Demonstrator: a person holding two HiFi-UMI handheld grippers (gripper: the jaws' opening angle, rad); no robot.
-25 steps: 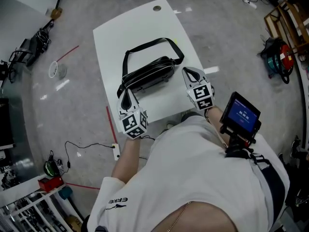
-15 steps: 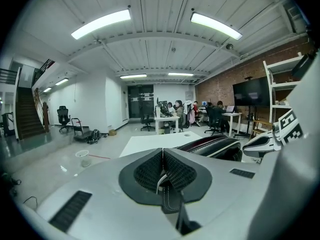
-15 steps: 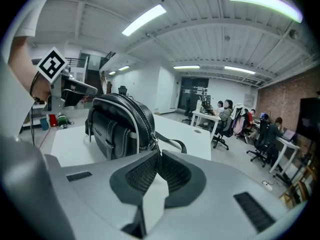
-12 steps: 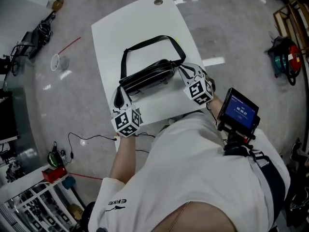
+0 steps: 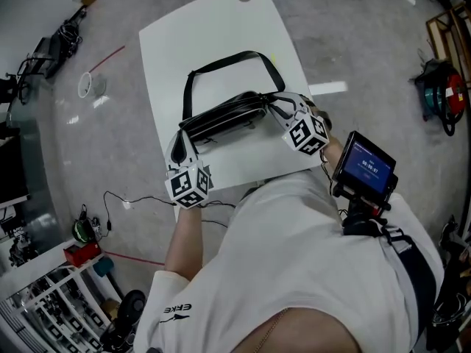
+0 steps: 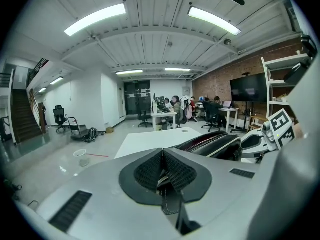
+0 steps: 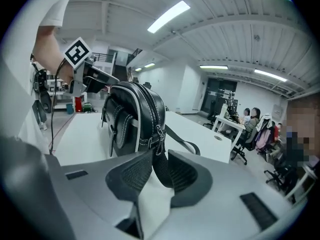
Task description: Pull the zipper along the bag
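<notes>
Having just closed in — now pinching the strap (image 7: 162, 171) at both ends of the bag (image 5: 224, 116) on the table (image 5: 221, 28) with left gripper (image 5: 180, 136) and right gripper (image 5: 280, 102); probably bracing for pulling the zipper (image 7: 148, 101).

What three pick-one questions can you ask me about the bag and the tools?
1. Where is the bag? A) on the floor B) on the white table C) on a chair
2. What colour is the bag? A) red B) black C) yellow
3. What is the left tool doing? A) gaping open, empty B) pinching a black strap C) holding a cup

Answers: 1 B, it lies on the tabletop; 2 B, it looks black in every view; 3 B, its jaws meet on the strap.
</notes>
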